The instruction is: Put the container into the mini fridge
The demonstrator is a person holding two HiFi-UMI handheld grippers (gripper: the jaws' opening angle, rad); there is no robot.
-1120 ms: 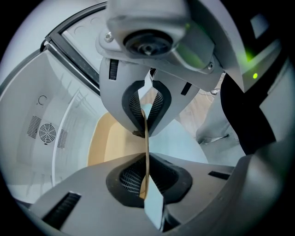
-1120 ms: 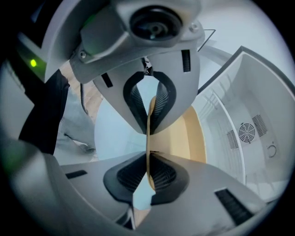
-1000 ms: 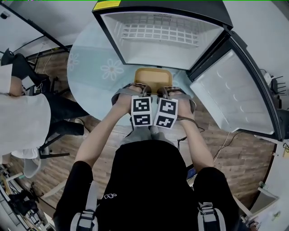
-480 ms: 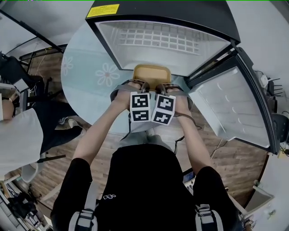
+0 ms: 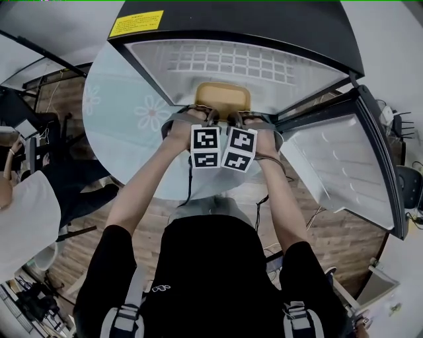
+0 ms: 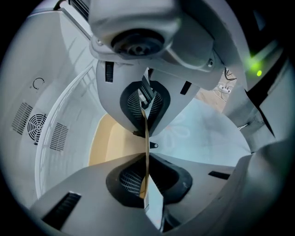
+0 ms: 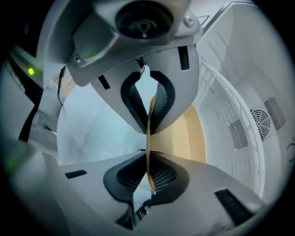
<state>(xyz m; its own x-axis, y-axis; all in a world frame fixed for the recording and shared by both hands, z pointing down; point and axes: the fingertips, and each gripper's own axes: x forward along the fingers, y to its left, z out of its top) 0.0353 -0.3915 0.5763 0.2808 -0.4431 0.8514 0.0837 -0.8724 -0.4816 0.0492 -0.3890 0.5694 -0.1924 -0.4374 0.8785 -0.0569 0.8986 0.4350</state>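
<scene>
Though the head view hides it, left gripper [image 6: 145, 144] and right gripper [image 7: 149, 144] jaws clench the container [image 5: 223, 98] (thin rim).

We count one shallow tan plastic container [image 5: 223, 98], one black mini fridge with a white interior [image 5: 264, 20], one fridge door [image 5: 344, 171] and one white wire shelf [image 5: 228, 63]. There are two grey two-jaw tools, the left gripper [image 5: 210, 119] and the right gripper [image 5: 235, 120], carrying two black-and-white marker cubes [image 5: 205, 146], one apiece. On the fridge's inner wall we count three vent grilles [image 6: 37, 126]: one round, two slatted. We further count one yellow label [image 5: 137, 23], one round pale-blue table [image 5: 125, 142], two printed white daisies [image 5: 149, 112] and two persons: one in black, one bystander in white [image 5: 23, 211].
</scene>
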